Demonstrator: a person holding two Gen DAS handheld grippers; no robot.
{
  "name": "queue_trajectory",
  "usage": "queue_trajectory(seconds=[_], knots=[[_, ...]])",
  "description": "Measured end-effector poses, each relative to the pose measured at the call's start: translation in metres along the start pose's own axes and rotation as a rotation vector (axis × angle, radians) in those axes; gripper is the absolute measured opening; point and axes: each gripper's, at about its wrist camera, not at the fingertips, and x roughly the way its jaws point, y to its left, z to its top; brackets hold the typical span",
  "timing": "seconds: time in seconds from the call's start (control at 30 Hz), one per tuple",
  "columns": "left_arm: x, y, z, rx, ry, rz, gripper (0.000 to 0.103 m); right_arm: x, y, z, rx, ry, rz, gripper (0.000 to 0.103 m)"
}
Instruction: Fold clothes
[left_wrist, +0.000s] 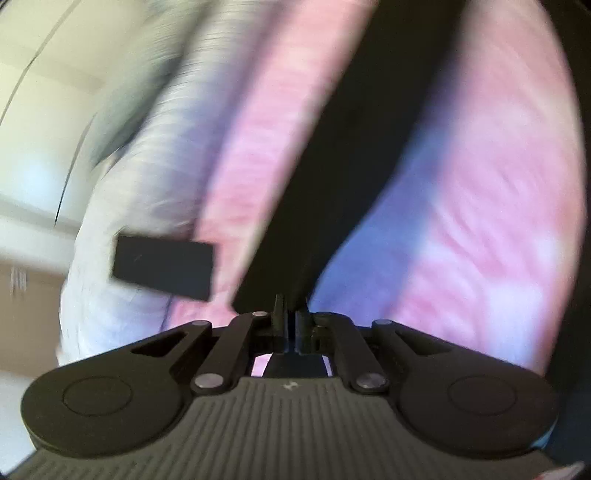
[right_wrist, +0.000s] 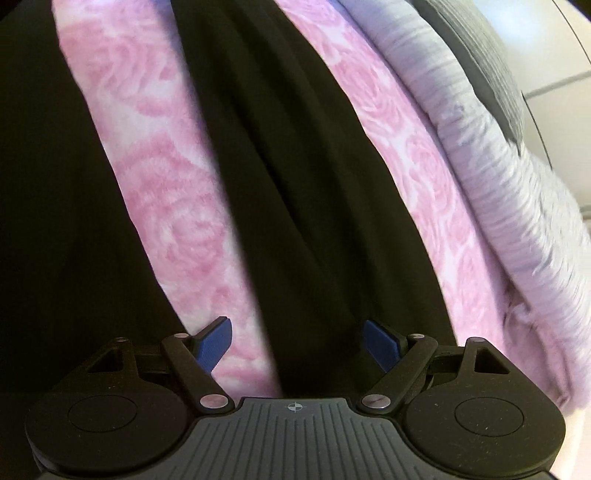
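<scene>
L gripper (left_wrist: 290, 317): fingers together, clamped on a strip of black garment (left_wrist: 332, 177) that runs up and away from the tips. Left wrist view heavily motion-blurred, so detail is poor.

R gripper (right_wrist: 297, 343): fingers apart, blue pads (right_wrist: 216, 345) showing, nothing between them but cloth behind. Black garment (right_wrist: 295, 184) lies in folds just ahead of it, draped over a pink rose-print blanket (right_wrist: 166, 192). Beside the blanket, a grey ribbed fabric (right_wrist: 498, 155), w/ something darker at the far edge; can't tell what. No table in sight; garment sits on bedding.

Small black rectangle (left_wrist: 162, 269) hangs near L gripper in the left wrist view. Prob. a tag or patch; blurred, can't tell what it's attached to.

Risks, as judged:
- L grip looks like a thin pinch on one edge. Fast swing (blur suggests speed) could pull cloth free.
- Black on black: layers hard to tell apart, so R gripper may take two layers or the wrong edge, giving a crooked fold.
- R gripper closing low could catch the blanket along w/ the garment.

Writing/brands: none legible. Only a small crosshair mark (right_wrist: 296, 407) on R gripper body and a faint mark on L body; rectangle shows no text.
</scene>
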Motion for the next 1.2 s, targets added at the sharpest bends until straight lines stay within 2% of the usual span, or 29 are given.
queue_trajectory(seconds=[0.07, 0.1, 0.17, 0.23, 0.27, 0.33, 0.47, 0.57, 0.67, 0.7, 0.73, 0.83, 1.0, 1.1, 1.2], knots=[[0.0, 0.025, 0.008, -0.105, 0.001, -0.01, 0.004, 0.006, 0.003, 0.001, -0.044, -0.015, -0.004, 0.083], [0.002, 0.031, 0.012, -0.116, 0.01, -0.021, 0.004, 0.009, 0.005, 0.002, -0.069, -0.023, -0.008, 0.081], [0.009, 0.035, 0.018, -0.075, 0.05, -0.073, 0.004, 0.01, 0.004, 0.001, -0.075, -0.028, 0.017, 0.074], [0.008, 0.024, 0.014, -0.034, 0.081, -0.101, 0.004, 0.009, 0.002, -0.001, -0.077, -0.022, 0.035, 0.03], [0.007, 0.015, 0.009, -0.013, 0.094, -0.11, 0.004, 0.008, 0.001, -0.004, -0.076, -0.011, 0.04, 0.024], [0.003, -0.001, 0.0, 0.029, 0.121, -0.127, 0.004, 0.001, -0.001, -0.013, -0.065, -0.013, 0.074, 0.018], [-0.003, -0.035, -0.019, 0.113, 0.173, -0.161, 0.004, -0.006, 0.003, -0.025, -0.077, -0.027, 0.118, 0.018], [-0.008, -0.06, -0.033, 0.176, 0.212, -0.187, 0.012, -0.011, 0.003, -0.026, -0.048, -0.028, 0.106, 0.019], [-0.012, -0.065, -0.042, 0.161, 0.264, -0.175, 0.021, -0.029, 0.003, -0.029, 0.007, -0.04, 0.077, 0.041], [-0.015, -0.064, -0.045, 0.147, 0.279, -0.169, 0.023, -0.035, 0.003, -0.03, 0.026, -0.044, 0.067, 0.054], [-0.017, -0.063, -0.047, 0.134, 0.294, -0.162, 0.026, -0.036, 0.003, -0.041, 0.082, -0.015, 0.084, 0.06], [-0.027, -0.06, -0.055, 0.091, 0.333, -0.147, 0.026, -0.041, 0.002, -0.075, 0.261, 0.084, 0.139, 0.06], [-0.06, -0.062, -0.05, 0.053, 0.314, -0.117, 0.026, -0.053, 0.0, -0.135, 0.568, 0.239, 0.215, 0.06], [-0.082, -0.073, -0.033, 0.033, 0.265, -0.098, 0.026, -0.077, -0.006, -0.178, 0.753, 0.277, 0.177, 0.06], [-0.111, -0.101, 0.004, 0.05, 0.174, -0.095, 0.028, -0.108, -0.024, -0.227, 0.939, 0.262, 0.087, 0.06]])
